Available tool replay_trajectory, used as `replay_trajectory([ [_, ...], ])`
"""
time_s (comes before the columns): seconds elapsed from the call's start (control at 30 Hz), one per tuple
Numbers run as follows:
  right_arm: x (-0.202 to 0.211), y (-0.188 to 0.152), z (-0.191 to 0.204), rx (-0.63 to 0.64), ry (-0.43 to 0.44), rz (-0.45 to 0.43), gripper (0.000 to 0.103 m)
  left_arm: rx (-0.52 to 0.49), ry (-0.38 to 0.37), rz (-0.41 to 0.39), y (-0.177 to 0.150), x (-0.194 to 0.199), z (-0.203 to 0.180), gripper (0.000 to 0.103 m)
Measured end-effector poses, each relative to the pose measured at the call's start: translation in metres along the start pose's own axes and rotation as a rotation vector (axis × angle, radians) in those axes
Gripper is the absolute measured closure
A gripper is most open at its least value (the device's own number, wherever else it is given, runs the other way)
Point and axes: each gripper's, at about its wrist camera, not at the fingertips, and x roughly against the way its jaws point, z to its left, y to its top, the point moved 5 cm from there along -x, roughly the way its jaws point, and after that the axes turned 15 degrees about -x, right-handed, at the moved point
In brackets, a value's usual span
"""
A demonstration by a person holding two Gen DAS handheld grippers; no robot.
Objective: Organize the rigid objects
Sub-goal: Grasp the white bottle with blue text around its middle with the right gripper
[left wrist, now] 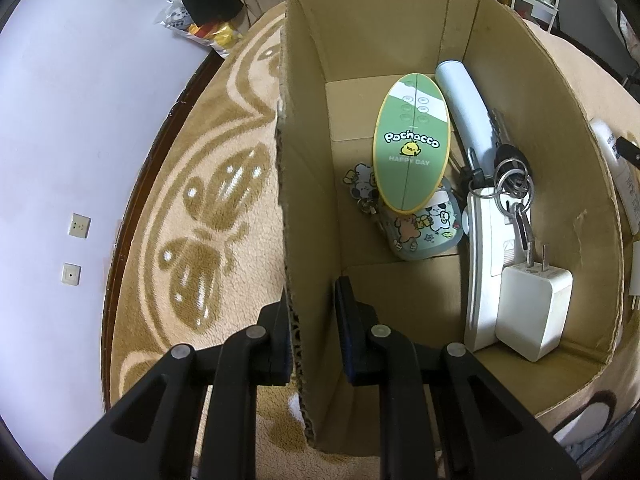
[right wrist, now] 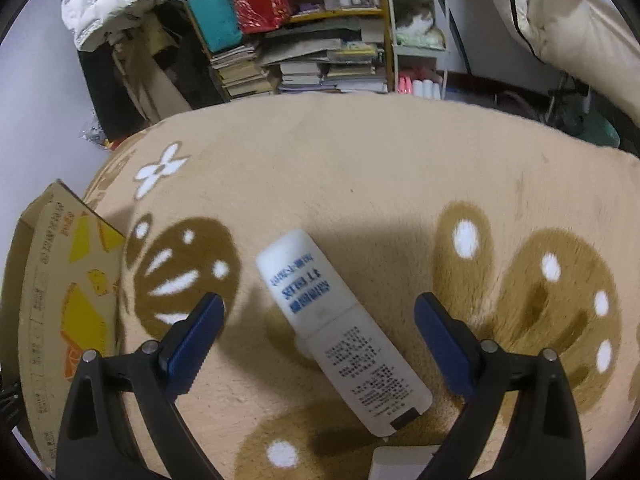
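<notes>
1. Right wrist view: the right gripper (right wrist: 320, 336) is hovering spread wide over a white tube (right wrist: 340, 332) lying on the blanket (right wrist: 360, 168), centre frame, its long axis slanting upper left to lower right between the fingers.
2. The left gripper (left wrist: 312, 320) is pinching the cardboard box (left wrist: 304, 184) wall, lower centre.
3. Inside, a green case (left wrist: 412, 148) is reading "Pochacco HAPPY DAY".

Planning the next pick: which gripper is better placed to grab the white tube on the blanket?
Right. The right gripper is open, straddling the white tube; the left gripper is clamped on the cardboard box wall.
</notes>
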Motion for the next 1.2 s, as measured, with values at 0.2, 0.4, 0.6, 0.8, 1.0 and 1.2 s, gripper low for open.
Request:
replay_trajectory([
  [0.2, -0.018, -0.007, -0.004, -0.017, -0.004, 0.045, 0.009, 0.000, -0.001, 0.000, 0.000, 0.001, 0.000, 0.086],
  [0.4, -0.021, -0.010, -0.008, -0.025, -0.033, 0.020, 0.022, -0.002, -0.004, 0.001, -0.001, 0.002, 0.000, 0.086],
  [0.6, -0.015, -0.009, -0.007, 0.016, -0.064, -0.009, 0.041, 0.000, -0.003, -0.001, 0.000, 0.002, 0.001, 0.086],
  [0.8, -0.009, -0.010, 0.007, 0.061, -0.088, -0.067, 0.058, -0.009, -0.004, 0.001, 0.000, 0.001, -0.001, 0.086],
  [1.0, -0.005, -0.003, -0.001, -0.045, -0.033, -0.058, 0.058, -0.007, -0.001, 0.004, 0.000, -0.001, -0.001, 0.086],
  [1.2, 0.000, -0.002, 0.002, -0.092, 0.008, -0.068, 0.058, 0.001, -0.004, 0.007, -0.001, -0.002, 0.000, 0.085],
])
